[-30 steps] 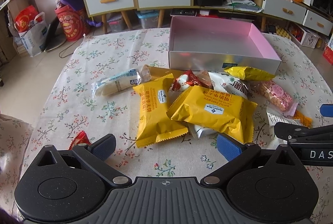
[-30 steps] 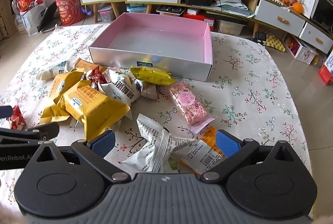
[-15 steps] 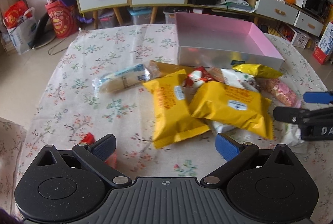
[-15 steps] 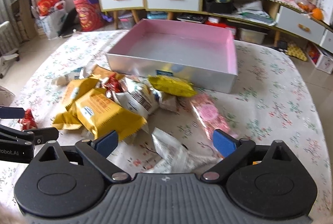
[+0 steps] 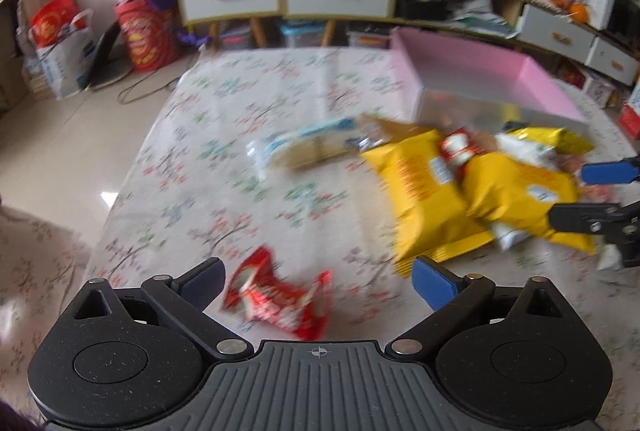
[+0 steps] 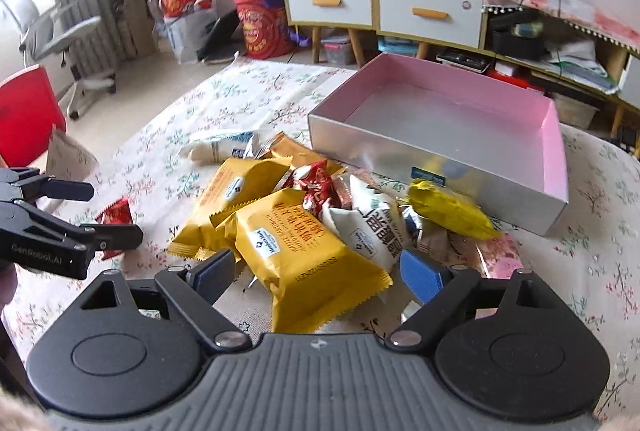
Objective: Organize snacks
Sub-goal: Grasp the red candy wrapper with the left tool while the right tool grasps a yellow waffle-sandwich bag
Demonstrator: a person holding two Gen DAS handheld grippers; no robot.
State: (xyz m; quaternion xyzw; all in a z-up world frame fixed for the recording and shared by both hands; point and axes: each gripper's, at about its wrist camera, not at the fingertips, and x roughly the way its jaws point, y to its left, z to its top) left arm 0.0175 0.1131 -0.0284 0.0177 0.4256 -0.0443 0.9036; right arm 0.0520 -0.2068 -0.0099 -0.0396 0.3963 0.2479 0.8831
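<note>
A pile of snack packs lies on the floral tablecloth in front of an empty pink box [image 6: 460, 119] [image 5: 480, 91]. My left gripper [image 5: 316, 281] is open, with a small red snack pack [image 5: 280, 299] lying between its fingers on the cloth. My right gripper [image 6: 320, 273] is open over a large yellow pack [image 6: 304, 255], which lies between its fingers. A second yellow pack [image 6: 236, 191] [image 5: 424, 199], a white pack [image 6: 372, 231], a small yellow pack [image 6: 448, 211] and a pale long pack [image 5: 308, 147] lie in the pile.
The left gripper shows at the left edge of the right wrist view [image 6: 60, 227]; the right gripper shows at the right edge of the left wrist view [image 5: 600, 203]. A red chair [image 6: 24, 111] stands left of the table. Cabinets [image 6: 380, 7] stand beyond it.
My left gripper has swung left and now frames the red pack. My right gripper has moved left over the yellow pack. Both stay open.
</note>
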